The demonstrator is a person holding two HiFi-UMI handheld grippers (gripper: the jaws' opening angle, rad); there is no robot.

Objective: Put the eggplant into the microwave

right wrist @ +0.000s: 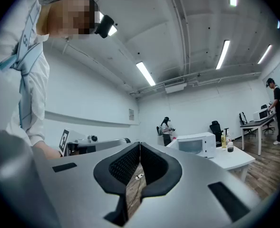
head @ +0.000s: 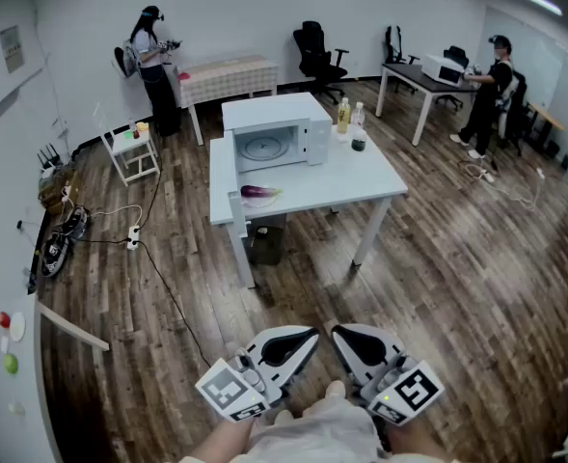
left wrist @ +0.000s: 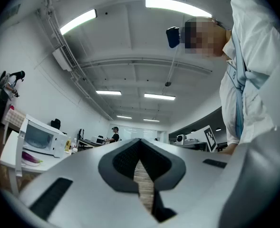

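Currently both grippers are held low by the person's body, well apart from the table (head: 361, 177). Left gripper (head: 306, 336): jaws together, nothing between them. Right gripper (head: 341, 336): jaws together, also empty. Eggplant (head: 259, 192) lies on the table just in front of the microwave (head: 277, 135), near the table's left edge. Bottles (head: 349, 119) stand right of the microwave
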